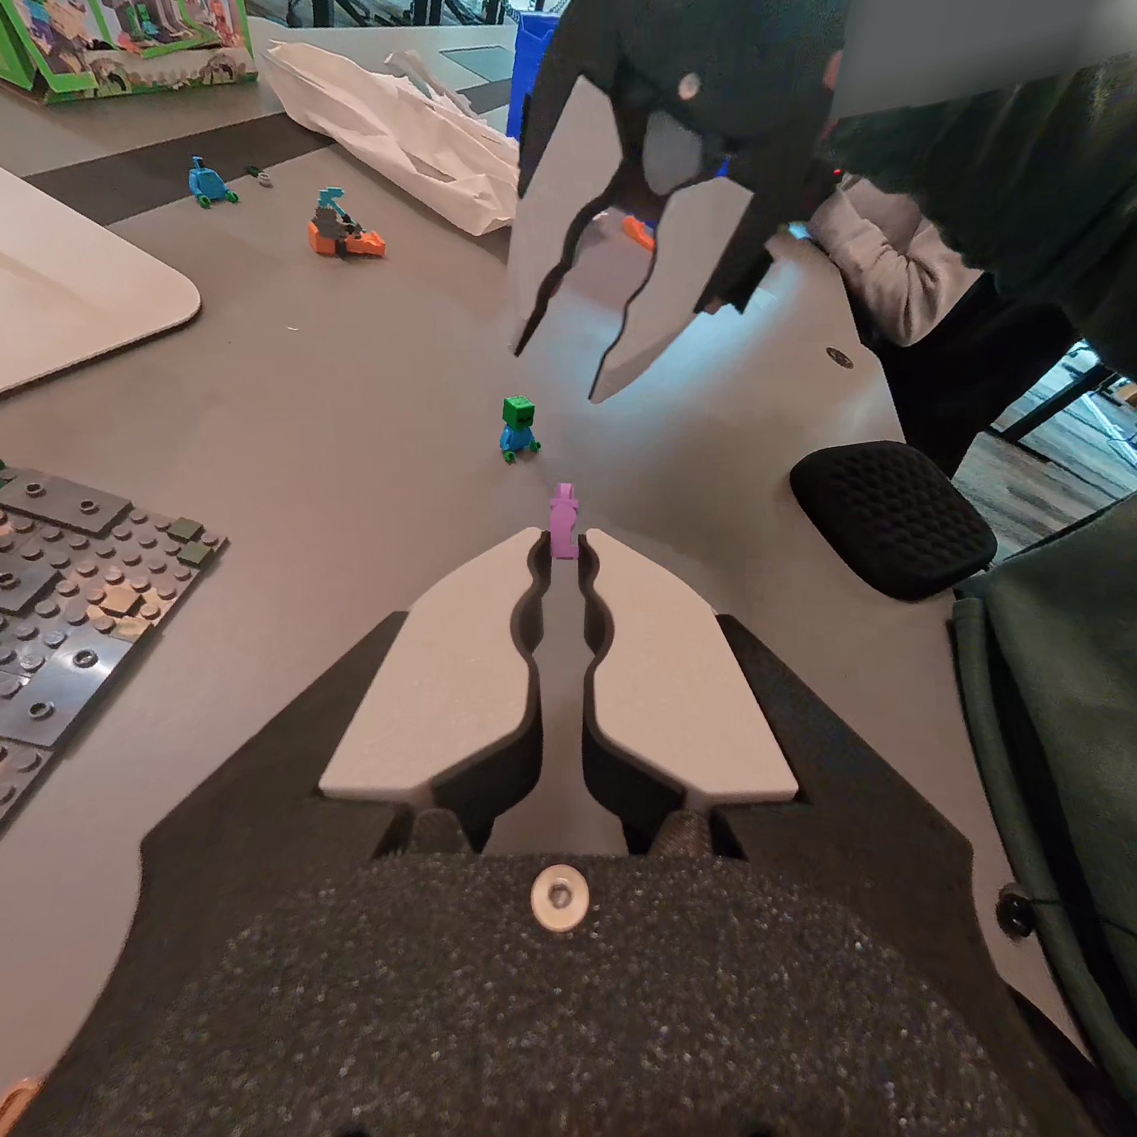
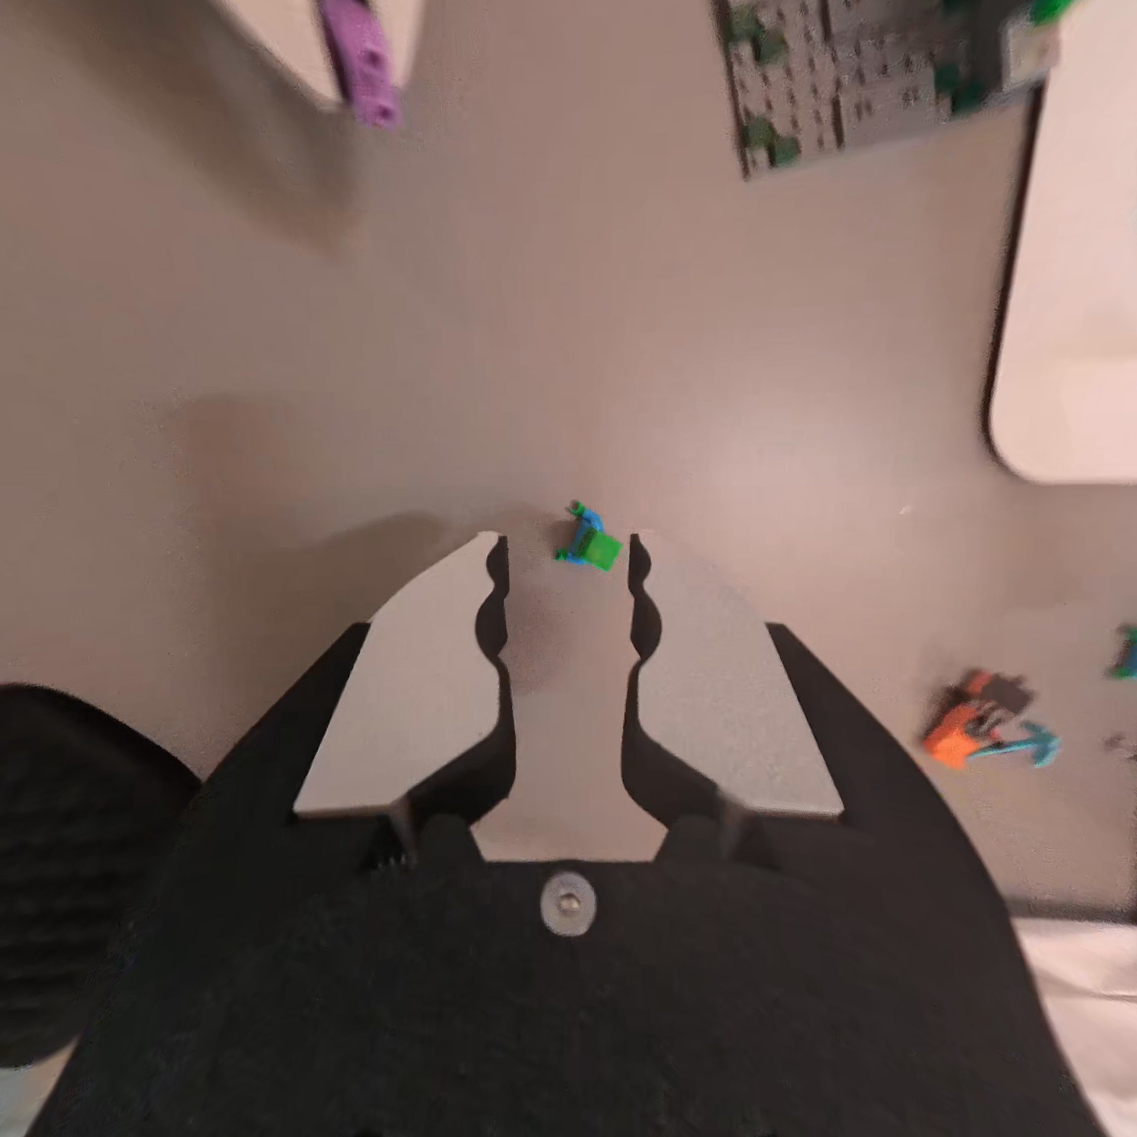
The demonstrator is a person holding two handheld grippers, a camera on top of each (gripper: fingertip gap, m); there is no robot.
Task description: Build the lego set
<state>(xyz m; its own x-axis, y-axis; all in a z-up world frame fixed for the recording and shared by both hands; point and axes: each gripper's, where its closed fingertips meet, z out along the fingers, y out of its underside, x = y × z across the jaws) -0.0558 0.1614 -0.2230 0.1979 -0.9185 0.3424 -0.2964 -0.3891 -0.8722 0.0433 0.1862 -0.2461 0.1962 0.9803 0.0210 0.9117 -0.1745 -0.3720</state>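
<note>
My left gripper (image 1: 563, 541) is shut on a small purple lego piece (image 1: 563, 523) that sticks out past its fingertips, above the grey table. The same purple piece shows in the right wrist view (image 2: 363, 61), blurred, at the top left. A green-headed blue minifigure torso (image 1: 518, 427) sits on the table just beyond it. My right gripper (image 2: 569, 541) is open and empty, hovering over that figure (image 2: 589, 544), which lies between and just past its fingertips. In the left wrist view the right gripper (image 1: 557, 375) hangs above the figure, pointing down.
A grey studded baseplate (image 1: 80, 590) lies at the left, also at the top of the right wrist view (image 2: 861, 80). An orange-and-grey small build (image 1: 344, 231), a blue figure (image 1: 209, 184), crumpled white paper (image 1: 400, 129), the set box (image 1: 123, 43), a white tray (image 1: 74, 289) and a black chair armrest (image 1: 892, 523) surround the area. My right fingertips sit around 11 centimeters from my left ones. About 15 centimeters separates my left fingertips from the grey studded baseplate (image 1: 80, 590). The right camera catches it too, in the right wrist view (image 2: 805, 37).
</note>
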